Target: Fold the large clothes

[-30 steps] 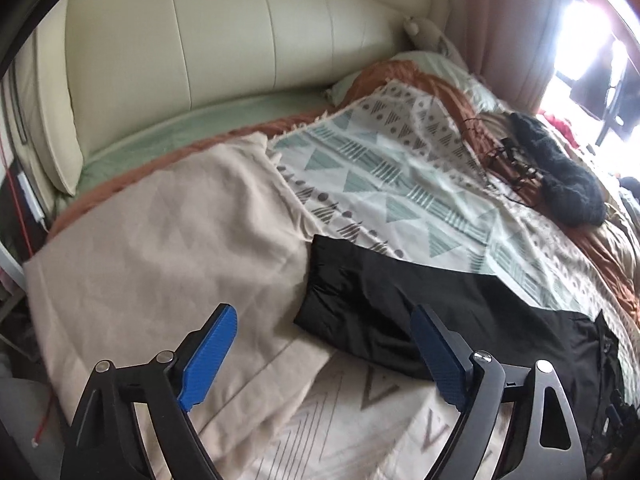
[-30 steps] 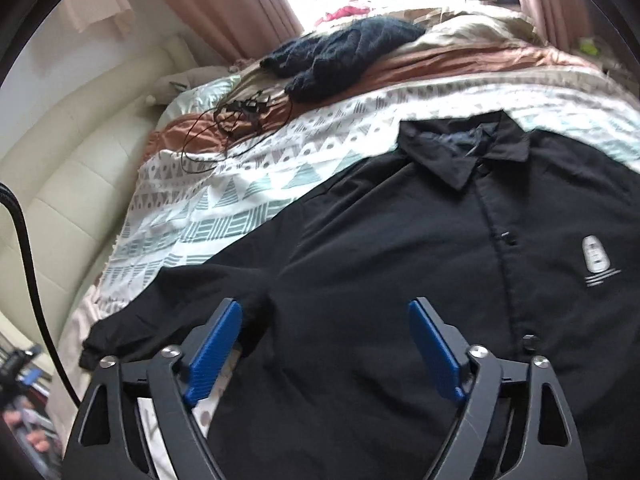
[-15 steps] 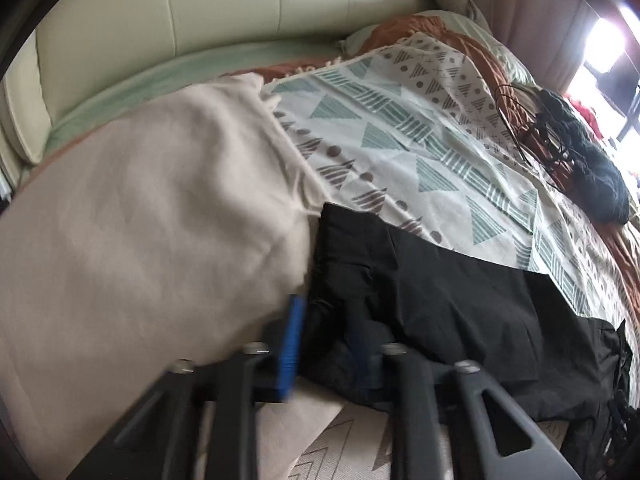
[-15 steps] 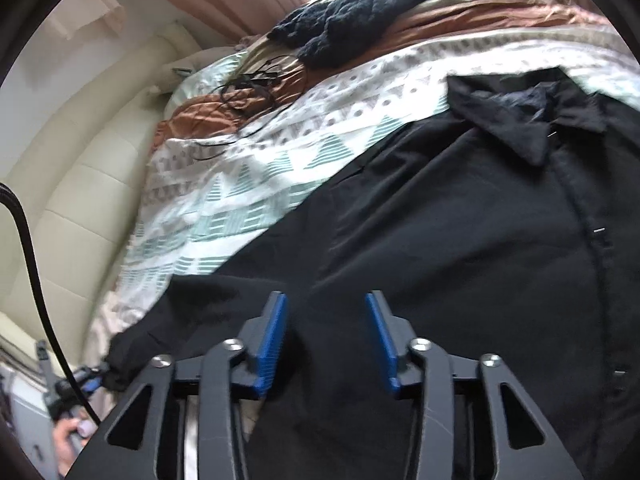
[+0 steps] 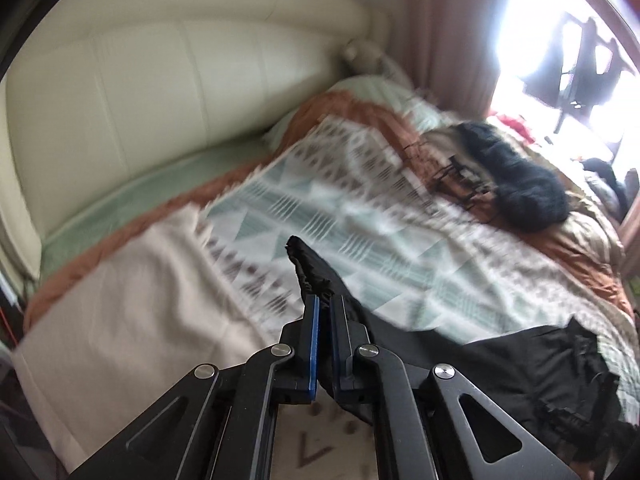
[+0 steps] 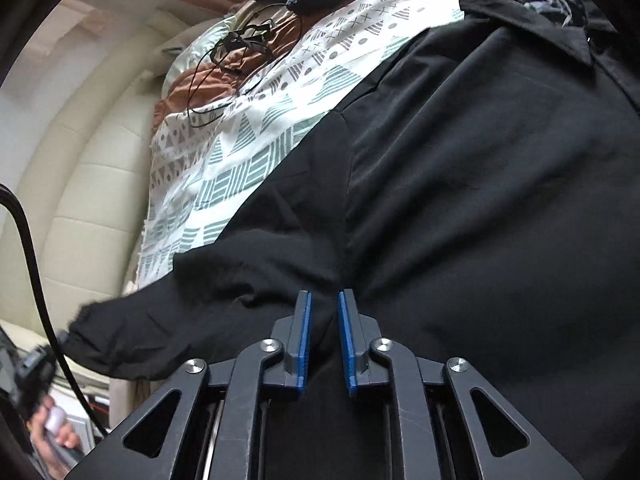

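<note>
A black button-up shirt [image 6: 480,160] lies spread on the bed, its collar [image 6: 540,12] at the upper right. My left gripper [image 5: 324,300] is shut on the end of the shirt's sleeve [image 5: 308,264], which sticks up past the fingertips, lifted off the bedding. The rest of the shirt [image 5: 520,360] trails away to the lower right. My right gripper [image 6: 324,296] is closing its jaws on a pinched fold of black fabric where sleeve [image 6: 200,300] meets body, with creases radiating from the pads.
A patterned white and teal blanket [image 5: 360,208] covers the bed, with a beige cloth [image 5: 120,300] at the left. A dark knitted garment [image 5: 520,184] and tangled black cables [image 5: 460,172] lie farther back. A cream padded headboard [image 5: 160,80] lines the far side. A person's hand [image 6: 48,432] shows at the lower left.
Both grippers went from wide open to closed on the black shirt. The left one took the sleeve end and lifted it; the right one dropped onto the fabric by the armpit.
</note>
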Available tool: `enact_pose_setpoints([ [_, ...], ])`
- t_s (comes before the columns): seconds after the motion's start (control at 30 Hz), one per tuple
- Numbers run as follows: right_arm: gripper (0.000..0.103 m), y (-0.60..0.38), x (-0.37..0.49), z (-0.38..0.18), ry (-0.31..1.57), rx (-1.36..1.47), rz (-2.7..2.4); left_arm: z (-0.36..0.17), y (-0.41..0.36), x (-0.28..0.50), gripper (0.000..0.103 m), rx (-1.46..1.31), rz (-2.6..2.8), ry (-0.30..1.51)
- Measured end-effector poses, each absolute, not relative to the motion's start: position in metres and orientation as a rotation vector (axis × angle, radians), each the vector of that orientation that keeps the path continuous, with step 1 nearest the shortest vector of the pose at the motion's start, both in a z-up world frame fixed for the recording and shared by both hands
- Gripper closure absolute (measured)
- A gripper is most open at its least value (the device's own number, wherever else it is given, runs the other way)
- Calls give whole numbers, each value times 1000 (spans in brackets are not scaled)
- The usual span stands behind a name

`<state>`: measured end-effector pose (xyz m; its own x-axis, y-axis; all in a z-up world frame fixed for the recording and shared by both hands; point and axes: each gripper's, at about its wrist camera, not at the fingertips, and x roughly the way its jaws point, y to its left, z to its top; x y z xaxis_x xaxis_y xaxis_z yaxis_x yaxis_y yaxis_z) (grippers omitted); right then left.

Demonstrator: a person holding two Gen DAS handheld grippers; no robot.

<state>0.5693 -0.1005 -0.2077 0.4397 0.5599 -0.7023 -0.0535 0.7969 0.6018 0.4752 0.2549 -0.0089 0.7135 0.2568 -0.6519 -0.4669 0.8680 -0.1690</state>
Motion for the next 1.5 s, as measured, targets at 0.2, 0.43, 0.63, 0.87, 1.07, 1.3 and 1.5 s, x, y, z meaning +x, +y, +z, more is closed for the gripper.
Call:
enact_pose_setpoints([
  [0.2,17,-133,533,-166,924,524,341,53,204,483,99,-276,322,579],
  [0.43,11,-181,500,-134,909,539,261,109,137,495,99,-254,219,535],
  [0.63,8,-229,459,-116,836,506,197,144,76,503,101,-201,144,510],
  [0.87,8,-271,435,-120,839,521,133,176,7,512,103,-130,67,476],
  [1.07,8,-306,430,-110,789,534,122,177,-47,530,103,-4,19,518],
  [1.3,8,-317,434,-113,799,557,134,105,-34,540,34,-45,27,651],
  [1.5,8,-303,443,-114,807,583,208,60,-10,516,3,-205,50,623],
])
